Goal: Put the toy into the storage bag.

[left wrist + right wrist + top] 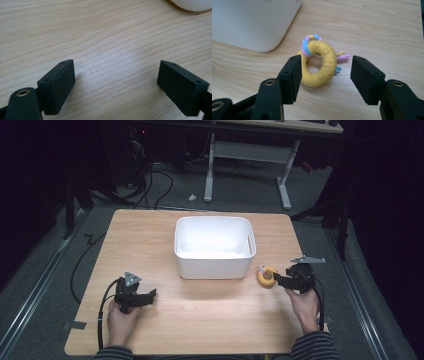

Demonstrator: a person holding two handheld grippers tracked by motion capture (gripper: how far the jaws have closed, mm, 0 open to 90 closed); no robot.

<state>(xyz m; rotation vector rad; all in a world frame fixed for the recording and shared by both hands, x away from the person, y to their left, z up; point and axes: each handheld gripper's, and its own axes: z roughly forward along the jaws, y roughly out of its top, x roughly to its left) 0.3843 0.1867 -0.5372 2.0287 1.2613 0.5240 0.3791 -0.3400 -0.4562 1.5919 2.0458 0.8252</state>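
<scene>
On the near left part of the wooden table point(200, 310), my left gripper point(150, 295) sits low over bare wood, my left hand point(121, 320) wrapped around its body and its cable trailing back toward the table's near edge. In the left gripper view the two black jaws stand wide apart with nothing between them but wood grain; a rounded white corner of the bin point(191, 4) shows at the top right of that view, well ahead of the jaws.

Moving toward the middle, the white plastic bin point(214, 262) stands upright on the table's far half, its open top facing up. I cannot make out anything inside it from the high view.

Just right of the bin's near right corner lies the yellow ring toy point(266, 276), flat on the wood and close beside the bin wall, though I cannot tell whether they touch. In the right gripper view the toy point(319, 65) shows small raised dots and paw prints on its surface, with pastel cord in pink, blue and yellow wound around its far side and loose ends sticking out toward the right.

At the right, my right gripper point(276, 278) points leftward at the toy, held in my right hand point(305, 305). Its jaws are spread wide and hold nothing: the left jaw is right up against the ring's near left edge, the right jaw well clear of it, so the ring lies at the mouth of the gap rather than gripped.
</scene>
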